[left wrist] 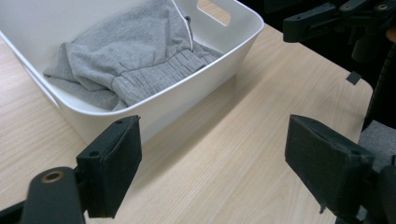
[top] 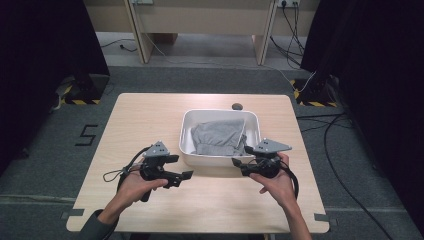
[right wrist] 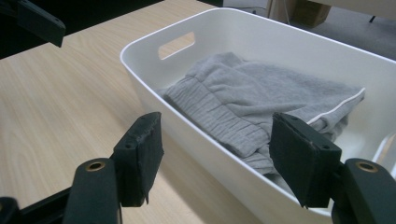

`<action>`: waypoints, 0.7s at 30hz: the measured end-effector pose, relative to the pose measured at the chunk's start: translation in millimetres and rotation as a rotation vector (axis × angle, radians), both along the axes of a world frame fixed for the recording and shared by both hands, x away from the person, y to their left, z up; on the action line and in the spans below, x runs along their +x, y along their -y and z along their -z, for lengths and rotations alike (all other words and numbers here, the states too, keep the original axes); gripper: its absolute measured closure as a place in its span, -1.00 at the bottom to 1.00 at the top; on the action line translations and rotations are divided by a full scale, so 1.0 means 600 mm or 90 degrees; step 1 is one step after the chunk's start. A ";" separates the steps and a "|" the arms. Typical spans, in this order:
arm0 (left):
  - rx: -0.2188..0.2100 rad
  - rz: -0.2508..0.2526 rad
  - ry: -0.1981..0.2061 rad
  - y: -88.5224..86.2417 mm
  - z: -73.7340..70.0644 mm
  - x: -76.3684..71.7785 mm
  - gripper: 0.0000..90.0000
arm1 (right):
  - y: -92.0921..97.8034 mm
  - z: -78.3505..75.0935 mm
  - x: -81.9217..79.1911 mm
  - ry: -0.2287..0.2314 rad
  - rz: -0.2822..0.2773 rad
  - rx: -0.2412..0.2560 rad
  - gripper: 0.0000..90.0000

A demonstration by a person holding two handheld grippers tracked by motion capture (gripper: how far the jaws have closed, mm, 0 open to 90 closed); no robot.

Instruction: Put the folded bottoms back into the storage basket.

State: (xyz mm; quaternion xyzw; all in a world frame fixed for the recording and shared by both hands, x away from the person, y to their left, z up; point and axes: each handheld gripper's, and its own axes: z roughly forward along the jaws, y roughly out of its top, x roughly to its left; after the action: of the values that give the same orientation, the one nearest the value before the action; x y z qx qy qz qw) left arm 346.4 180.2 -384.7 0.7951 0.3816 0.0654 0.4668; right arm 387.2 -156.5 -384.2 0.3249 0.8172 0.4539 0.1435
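Grey garment (top: 220, 136) lying bunched inside the white tub (top: 186, 131) at mid-table (top: 145, 115). Left gripper (top: 186, 174) hovering just off the tub's near-left corner, fingers (left wrist: 109, 165) spread wide, holding nothing. Right gripper (top: 235, 161) sitting at the near-right rim, fingers (right wrist: 140, 156) likewise gaping, garment just beyond them.

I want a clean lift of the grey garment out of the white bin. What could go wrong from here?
The grey garment lies bunched, so the right gripper may pinch only one fold and drag the rest. The light white bin could slide or lift with it. The left gripper, open beside the bin, isn't steadying it.
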 end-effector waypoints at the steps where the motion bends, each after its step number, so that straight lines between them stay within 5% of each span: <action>1: 0.002 0.001 -0.001 0.000 0.002 -0.002 -0.59 | 0.000 0.001 -0.003 -0.001 0.001 -0.002 -0.21; 21: 0.003 -0.004 0.001 -0.019 0.042 -0.031 -0.59 | 0.022 0.031 -0.044 0.011 0.012 0.016 -0.21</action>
State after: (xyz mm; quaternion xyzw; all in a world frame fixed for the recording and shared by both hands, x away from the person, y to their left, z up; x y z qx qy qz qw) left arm 328.0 191.6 -409.6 0.7952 0.3832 0.0685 0.4649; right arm 360.8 -169.9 -402.7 0.3302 0.8072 0.4656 0.1504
